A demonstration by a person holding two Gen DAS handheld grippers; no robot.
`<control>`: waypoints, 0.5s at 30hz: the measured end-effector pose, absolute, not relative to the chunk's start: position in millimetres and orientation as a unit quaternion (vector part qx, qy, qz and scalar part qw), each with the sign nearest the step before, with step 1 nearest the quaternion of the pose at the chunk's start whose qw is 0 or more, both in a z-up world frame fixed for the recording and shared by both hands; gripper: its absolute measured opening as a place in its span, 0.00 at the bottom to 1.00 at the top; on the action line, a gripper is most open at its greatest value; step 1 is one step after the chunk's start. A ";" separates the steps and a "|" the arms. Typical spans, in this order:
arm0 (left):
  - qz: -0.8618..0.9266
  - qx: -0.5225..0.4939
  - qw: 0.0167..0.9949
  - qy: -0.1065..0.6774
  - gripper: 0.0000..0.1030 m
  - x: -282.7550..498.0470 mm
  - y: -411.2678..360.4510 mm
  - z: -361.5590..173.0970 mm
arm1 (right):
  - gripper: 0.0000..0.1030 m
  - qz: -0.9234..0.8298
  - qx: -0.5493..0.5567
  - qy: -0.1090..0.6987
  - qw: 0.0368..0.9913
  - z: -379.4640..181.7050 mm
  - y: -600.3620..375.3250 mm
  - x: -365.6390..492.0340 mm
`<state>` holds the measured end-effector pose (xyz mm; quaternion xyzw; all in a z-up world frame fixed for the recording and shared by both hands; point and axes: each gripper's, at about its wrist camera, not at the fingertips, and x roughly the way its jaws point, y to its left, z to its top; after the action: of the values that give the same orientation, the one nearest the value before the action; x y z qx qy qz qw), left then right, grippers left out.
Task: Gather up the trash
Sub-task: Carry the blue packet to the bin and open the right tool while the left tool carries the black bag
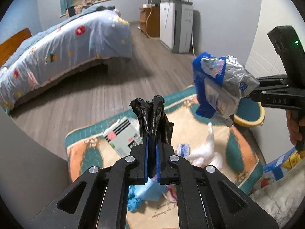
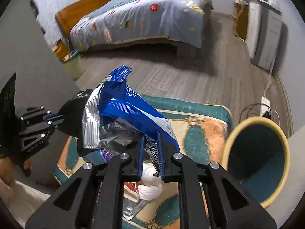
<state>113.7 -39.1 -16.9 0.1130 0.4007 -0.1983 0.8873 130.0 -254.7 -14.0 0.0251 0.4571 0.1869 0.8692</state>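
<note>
My left gripper [image 1: 152,139] is shut on a black plastic bag [image 1: 152,116] and holds it up above the rug; it also shows at the left of the right wrist view [image 2: 55,121]. My right gripper [image 2: 150,145] is shut on a crumpled blue and silver wipes packet [image 2: 124,114], held in the air; the packet shows in the left wrist view [image 1: 219,84] at the right. A white tissue wad [image 1: 205,148], a grey box [image 1: 124,135], a small blue-white wrapper [image 1: 184,148] and light blue trash [image 1: 144,192] lie on the rug.
A patterned rug [image 1: 83,152] covers grey wood floor. A teal bin with a cream rim [image 2: 257,158] lies tipped at the right. A bed [image 1: 63,45] stands behind. A white cabinet [image 1: 177,24] and power strip [image 2: 266,103] are by the wall.
</note>
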 end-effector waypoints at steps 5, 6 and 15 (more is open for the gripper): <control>-0.214 0.093 0.893 0.386 0.07 110.9 -55.4 0.5 | 0.12 0.161 0.086 0.447 0.876 0.8 -300.2 124.1; -0.219 0.093 0.893 0.383 0.07 111.1 -62.9 3.2 | 0.12 0.152 0.092 0.443 0.879 3.0 -311.4 122.5; -0.283 0.102 0.877 0.376 0.07 109.9 -155.0 12.6 | 0.12 0.019 0.153 0.426 0.891 -7.8 -424.2 109.5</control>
<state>109.9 -155.0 12.6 0.1020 0.3759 -0.2825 0.8766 109.5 -424.2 -7.8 0.1531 0.4265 0.0186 0.8912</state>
